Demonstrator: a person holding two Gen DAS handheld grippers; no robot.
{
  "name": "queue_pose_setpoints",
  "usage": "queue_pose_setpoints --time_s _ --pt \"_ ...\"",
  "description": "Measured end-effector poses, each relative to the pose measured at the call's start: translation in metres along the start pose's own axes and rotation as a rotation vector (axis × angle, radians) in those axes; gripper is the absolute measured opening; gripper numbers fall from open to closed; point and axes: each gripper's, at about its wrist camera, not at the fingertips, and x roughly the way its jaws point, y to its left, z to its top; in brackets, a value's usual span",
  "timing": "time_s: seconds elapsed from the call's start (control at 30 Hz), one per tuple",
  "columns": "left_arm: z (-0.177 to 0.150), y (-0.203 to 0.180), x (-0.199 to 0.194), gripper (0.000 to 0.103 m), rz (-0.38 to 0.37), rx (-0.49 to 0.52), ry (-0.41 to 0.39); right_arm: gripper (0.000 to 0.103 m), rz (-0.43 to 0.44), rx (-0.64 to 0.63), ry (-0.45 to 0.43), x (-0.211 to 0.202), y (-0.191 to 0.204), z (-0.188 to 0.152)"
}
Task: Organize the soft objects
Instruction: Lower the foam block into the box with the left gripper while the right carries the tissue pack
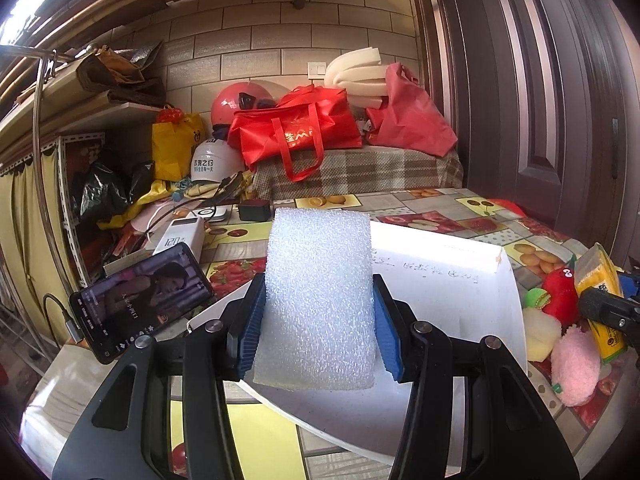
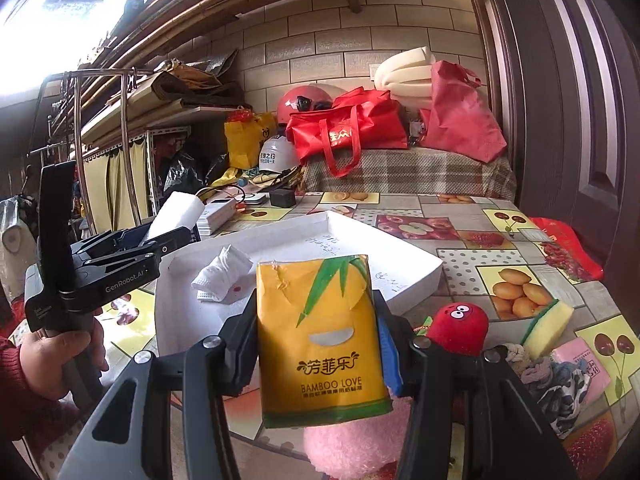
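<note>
My left gripper (image 1: pixel 319 320) is shut on a white foam block (image 1: pixel 318 296) and holds it upright above the near edge of the white box (image 1: pixel 460 280). My right gripper (image 2: pixel 316 340) is shut on a yellow tissue pack (image 2: pixel 320 340) and holds it above the table, in front of the white box (image 2: pixel 400 276). A crumpled white cloth (image 2: pixel 224 276) lies inside the box. The left gripper (image 2: pixel 132 256) with the foam also shows at the left of the right wrist view.
A red plush (image 2: pixel 460 328), a pink fluffy toy (image 2: pixel 352 444), a yellow-green sponge (image 2: pixel 548 328), a pink packet (image 2: pixel 584 364) and a knotted rag (image 2: pixel 560 388) lie on the fruit-pattern table at the right. A phone (image 1: pixel 140 304) and power bank (image 1: pixel 180 240) stand at the left.
</note>
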Motion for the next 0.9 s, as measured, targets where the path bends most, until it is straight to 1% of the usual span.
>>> queue_pose_setpoints --time_s 0.27,0.5,0.7,0.9 --pt "0.007 -0.005 0.019 0.049 -0.016 -0.011 -0.005 0.050 0.007 -0.007 0.014 0.023 0.018 0.004" --pt "0.012 -0.002 0.036 0.049 -0.047 -0.012 0.037 0.050 0.009 0.004 0.024 0.054 0.034 0.013" --pt "0.015 0.005 0.049 0.050 -0.038 -0.032 0.045 0.050 -0.017 0.019 0.020 0.075 0.034 0.022" --pt "0.019 0.003 0.058 0.049 -0.063 -0.011 0.053 0.050 -0.064 0.082 0.038 0.097 0.018 0.030"
